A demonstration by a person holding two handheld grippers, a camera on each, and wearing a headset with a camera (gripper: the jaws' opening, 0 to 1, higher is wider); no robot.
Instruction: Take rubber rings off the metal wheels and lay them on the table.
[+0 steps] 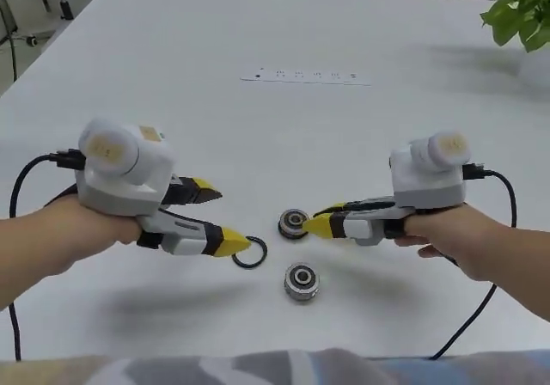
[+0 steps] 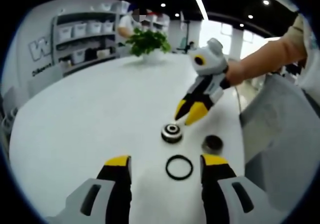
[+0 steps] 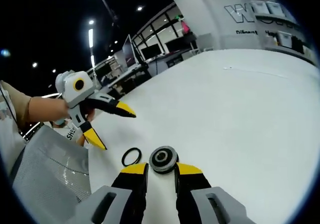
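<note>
White table (image 1: 275,50): smooth, matt top that takes soft shadows and gives no glare. Lying on it is a thin black rubber ring (image 1: 249,252), matt and dull. Counting from the table's near edge, the farther wheel (image 1: 294,223) and the nearer wheel (image 1: 302,282) are silvery metal with a muted sheen and darker centres. The left gripper (image 1: 228,222) and right gripper (image 1: 311,224) have smooth pale-grey plastic shells, black plastic jaws and yellow tips with a slight satin shine. A black cable (image 1: 513,200) has a smooth coating. Grey mottled cloth (image 1: 258,369) along the near edge looks soft and matt. Green plant leaves (image 1: 516,7) by the far right corner are lightly glossy.
</note>
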